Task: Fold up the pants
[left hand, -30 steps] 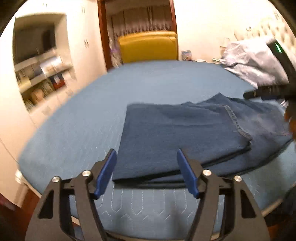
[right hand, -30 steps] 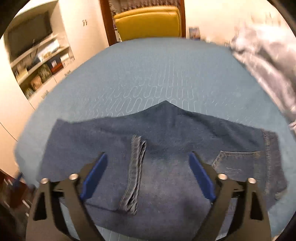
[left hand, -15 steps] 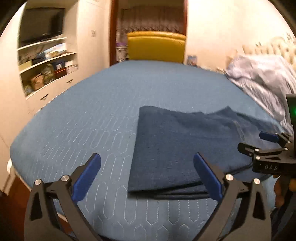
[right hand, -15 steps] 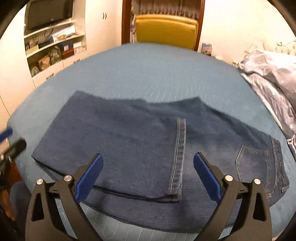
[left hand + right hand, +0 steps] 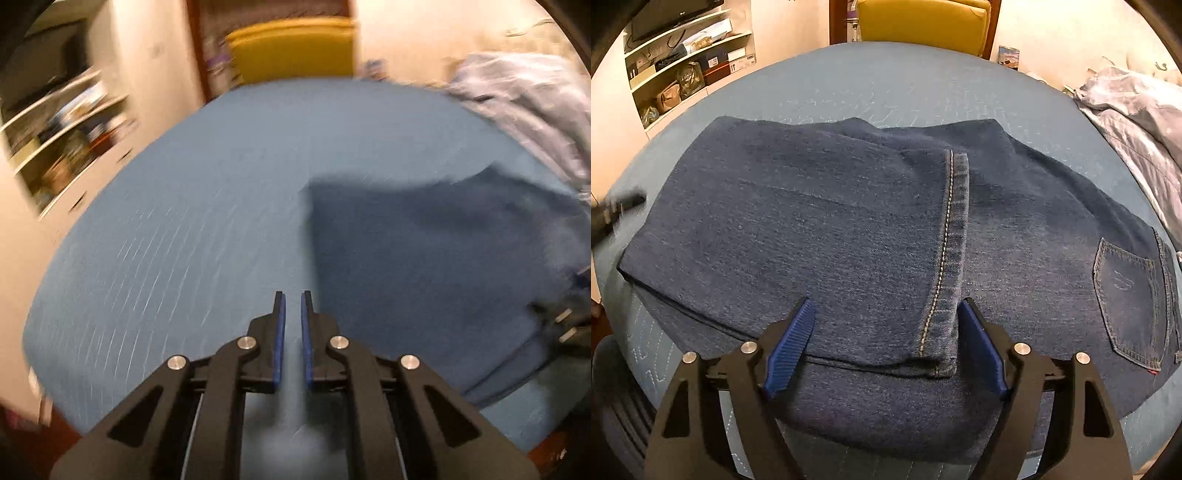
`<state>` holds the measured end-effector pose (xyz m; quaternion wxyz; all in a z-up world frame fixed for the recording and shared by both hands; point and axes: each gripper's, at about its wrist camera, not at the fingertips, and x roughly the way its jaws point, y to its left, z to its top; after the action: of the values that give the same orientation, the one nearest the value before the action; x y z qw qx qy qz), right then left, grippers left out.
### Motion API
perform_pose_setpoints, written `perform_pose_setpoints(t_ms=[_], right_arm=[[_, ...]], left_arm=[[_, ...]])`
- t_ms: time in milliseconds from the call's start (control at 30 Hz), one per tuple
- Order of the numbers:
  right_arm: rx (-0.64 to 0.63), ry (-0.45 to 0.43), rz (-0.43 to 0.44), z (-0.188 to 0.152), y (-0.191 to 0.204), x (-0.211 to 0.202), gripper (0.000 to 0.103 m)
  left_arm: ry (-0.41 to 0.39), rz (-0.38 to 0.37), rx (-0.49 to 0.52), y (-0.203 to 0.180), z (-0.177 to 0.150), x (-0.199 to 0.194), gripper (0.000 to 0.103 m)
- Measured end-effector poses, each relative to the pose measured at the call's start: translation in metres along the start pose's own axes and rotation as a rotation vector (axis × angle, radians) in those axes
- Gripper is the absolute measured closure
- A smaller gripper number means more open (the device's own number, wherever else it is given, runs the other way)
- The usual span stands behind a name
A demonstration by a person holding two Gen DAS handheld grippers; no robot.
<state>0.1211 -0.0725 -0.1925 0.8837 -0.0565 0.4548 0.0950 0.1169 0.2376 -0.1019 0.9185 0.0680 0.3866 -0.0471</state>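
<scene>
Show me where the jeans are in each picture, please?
Left wrist view: the jeans lie blurred on the right side, beyond the nearly closed left gripper.
Right wrist view: the jeans fill the middle, folded, above the open right gripper.
Shared landmark: the yellow chair at top centre.

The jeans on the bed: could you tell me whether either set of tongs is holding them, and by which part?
Nothing is held. The left tongs are nearly shut on air beside the jeans; the right tongs are open over the leg hem.
</scene>
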Motion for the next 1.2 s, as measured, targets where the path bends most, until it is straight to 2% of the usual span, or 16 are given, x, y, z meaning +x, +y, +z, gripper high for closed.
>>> perform_pose_setpoints(t_ms=[100, 167, 200, 267, 400, 467, 533, 567, 600, 633, 667, 733, 867, 1033, 1133, 1200], right_arm=[[0.009, 0.004, 0.015, -0.001, -0.003, 0.002, 0.025], [0.003, 0.009, 0.011, 0.001, -0.002, 0.002, 0.025], [0.0, 0.011, 0.01, 0.002, -0.002, 0.001, 0.025], [-0.01, 0.007, 0.012, 0.001, -0.002, 0.001, 0.024], [-0.013, 0.002, 0.027, 0.001, -0.005, 0.003, 0.023], [-0.012, 0.002, 0.024, 0.0, -0.004, 0.002, 0.023], [-0.009, 0.001, 0.029, 0.0, -0.005, 0.002, 0.023], [-0.008, 0.0, 0.032, 0.001, -0.006, 0.002, 0.023], [-0.009, -0.002, 0.033, 0.001, -0.007, 0.002, 0.023], [-0.01, -0.003, 0.032, 0.001, -0.006, 0.002, 0.023], [-0.01, -0.003, 0.029, 0.001, -0.006, 0.002, 0.023], [-0.011, -0.001, 0.027, 0.001, -0.006, 0.001, 0.023], [0.001, -0.003, 0.052, 0.001, -0.012, 0.0, 0.022], [0.078, -0.048, 0.082, 0.009, -0.034, -0.027, 0.024], [0.07, -0.078, 0.114, 0.03, -0.04, -0.037, 0.041], [0.048, -0.089, 0.115, 0.052, -0.042, -0.035, 0.053]], left_arm=[[0.019, -0.131, 0.12, -0.035, 0.036, 0.017, 0.092], [0.084, -0.147, 0.203, -0.049, 0.045, 0.046, 0.089], [0.133, -0.119, 0.228, -0.049, 0.046, 0.069, 0.089], [0.181, -0.111, 0.174, -0.028, 0.052, 0.094, 0.101], [0.132, 0.061, 0.179, -0.017, 0.063, 0.083, 0.101], [0.129, 0.015, 0.144, -0.015, 0.062, 0.075, 0.096], [0.123, -0.093, 0.118, -0.017, 0.059, 0.07, 0.091], [0.136, -0.086, 0.123, -0.018, 0.056, 0.073, 0.088], [0.157, -0.005, 0.139, -0.015, 0.053, 0.083, 0.088], [0.165, 0.024, 0.114, -0.006, 0.054, 0.088, 0.088], [0.171, 0.039, 0.055, 0.005, 0.057, 0.091, 0.081], [0.143, 0.141, -0.037, 0.019, 0.064, 0.08, 0.062], [0.063, 0.092, -0.075, 0.017, 0.059, 0.045, 0.06], [0.033, 0.03, -0.201, 0.033, 0.017, 0.012, 0.061], [0.018, 0.004, -0.259, 0.039, -0.003, -0.001, 0.073], [0.015, -0.016, -0.254, 0.04, -0.01, -0.006, 0.075]])
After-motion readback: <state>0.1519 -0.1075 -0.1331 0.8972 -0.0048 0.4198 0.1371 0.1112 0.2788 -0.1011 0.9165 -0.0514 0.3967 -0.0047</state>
